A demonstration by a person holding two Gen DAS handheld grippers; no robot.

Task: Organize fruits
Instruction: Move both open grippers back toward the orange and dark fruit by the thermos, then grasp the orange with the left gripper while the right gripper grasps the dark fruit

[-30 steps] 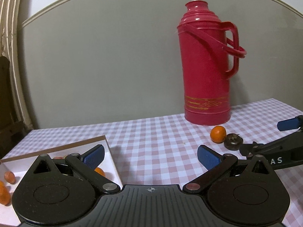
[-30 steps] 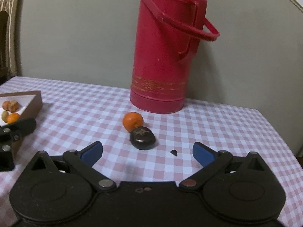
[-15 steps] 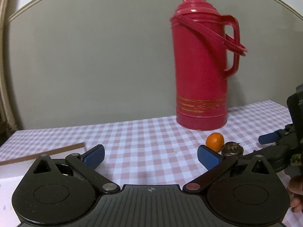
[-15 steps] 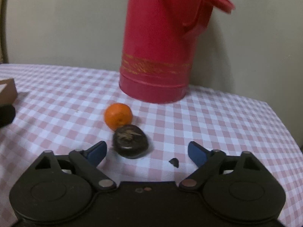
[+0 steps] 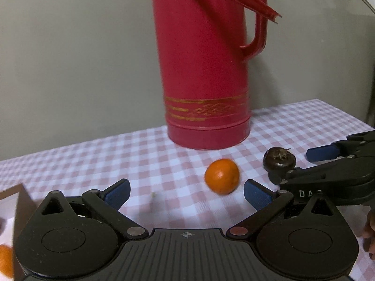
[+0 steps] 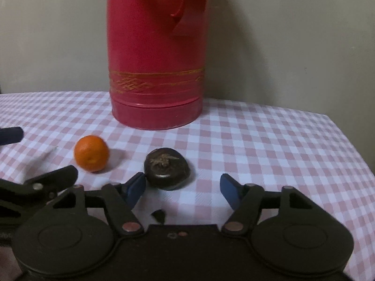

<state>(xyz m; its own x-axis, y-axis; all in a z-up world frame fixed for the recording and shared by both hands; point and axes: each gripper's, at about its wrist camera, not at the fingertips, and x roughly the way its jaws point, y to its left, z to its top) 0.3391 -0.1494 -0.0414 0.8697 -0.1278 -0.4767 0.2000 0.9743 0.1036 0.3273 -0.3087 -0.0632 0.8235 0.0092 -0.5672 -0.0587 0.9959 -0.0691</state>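
A small orange lies on the checked cloth just ahead of my left gripper, nearer its right finger; that gripper is open and holds nothing. A dark round fruit with a dried stem lies to the orange's right. My right gripper has this dark fruit between its fingertips and its jaws are closing. The left pad is almost against the fruit; the right pad stands apart. In the left wrist view the right gripper flanks the dark fruit.
A tall red thermos stands close behind both fruits, against the wall. A brown-edged box holding an orange fruit is at the left. A small dark scrap lies under the right gripper. The table edge runs along the right.
Both grippers have moved forward and down toward the fruits by the thermos. The box has slid to the left edge of view. The right jaws have narrowed around the dark fruit.
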